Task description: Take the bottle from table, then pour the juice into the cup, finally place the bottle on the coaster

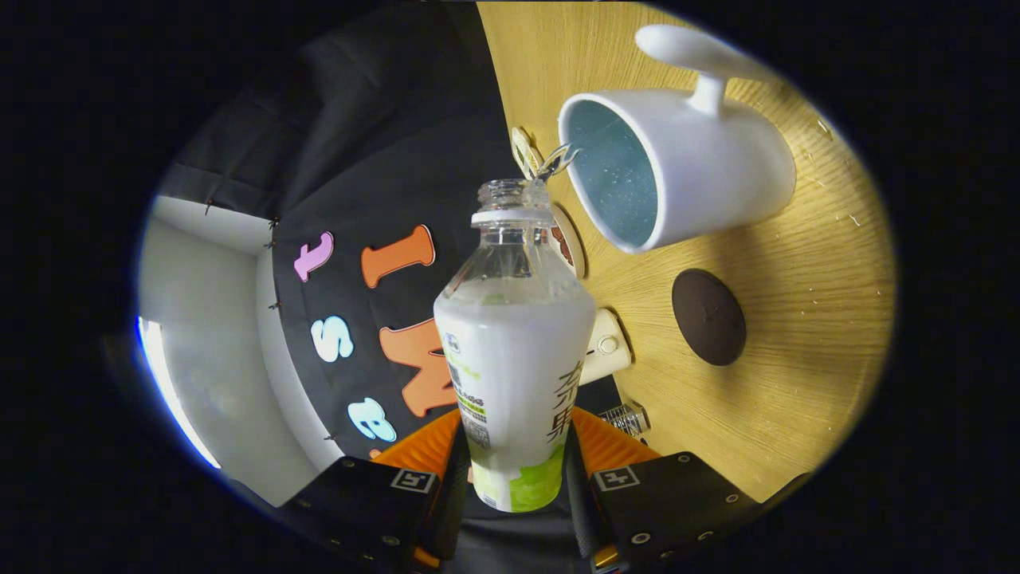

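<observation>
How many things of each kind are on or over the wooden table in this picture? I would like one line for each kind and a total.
Bottle, tilted, held between the gripper fingers, pouring: 1
White cup with handle: 1
Dark round coaster: 1
Small items beyond the bottle, too hidden to name: not counted
Total: 3

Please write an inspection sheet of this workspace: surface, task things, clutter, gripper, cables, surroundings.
Surface: wooden table, light grain.
Job's things: uncapped bottle tipped toward the white cup, a thin stream running from its mouth into the cup; dark round coaster bare, beside the cup.
Clutter: small white device and a metal item behind the bottle.
Grippers: gripper shut on the bottle.
Cables: nothing seen.
Surroundings: black cloth wall.
</observation>
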